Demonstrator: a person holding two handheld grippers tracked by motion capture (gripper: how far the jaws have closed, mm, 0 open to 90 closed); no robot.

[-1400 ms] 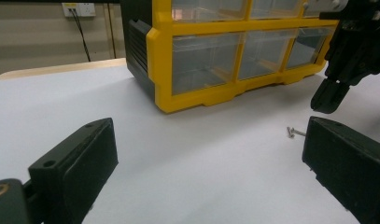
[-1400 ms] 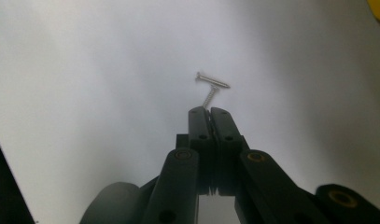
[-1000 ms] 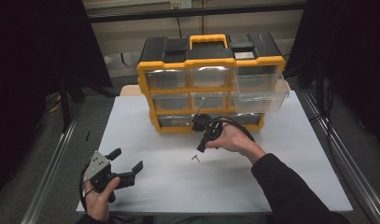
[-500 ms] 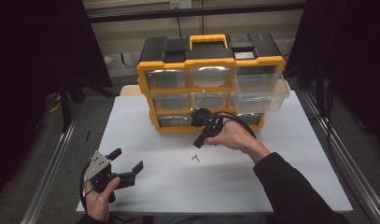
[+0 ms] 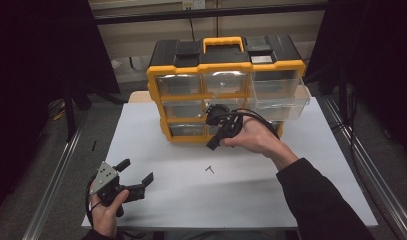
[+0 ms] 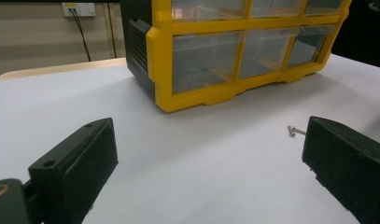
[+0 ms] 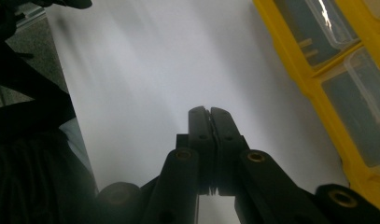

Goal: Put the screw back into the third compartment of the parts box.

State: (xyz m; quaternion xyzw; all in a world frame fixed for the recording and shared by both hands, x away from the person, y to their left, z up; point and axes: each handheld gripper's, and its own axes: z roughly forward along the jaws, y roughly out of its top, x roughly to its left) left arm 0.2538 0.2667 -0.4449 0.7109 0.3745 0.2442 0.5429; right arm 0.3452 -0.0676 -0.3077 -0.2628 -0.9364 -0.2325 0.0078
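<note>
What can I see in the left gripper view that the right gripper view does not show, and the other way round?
The left gripper view has the left gripper with jaws wide open and a small screw on the table. The right gripper view has the right gripper with jaws closed together, nothing visible between them. Both include the white table and the yellow drawer organizer with clear drawers.

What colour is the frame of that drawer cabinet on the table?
Yellow, with a black top; the drawer cabinet shows best in the high view.

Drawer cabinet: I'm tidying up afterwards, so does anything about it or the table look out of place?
Yes. The cabinet's top right drawer sticks out past the others, partly open. A single small screw lies loose on the white table in front, apart from both grippers.
</note>
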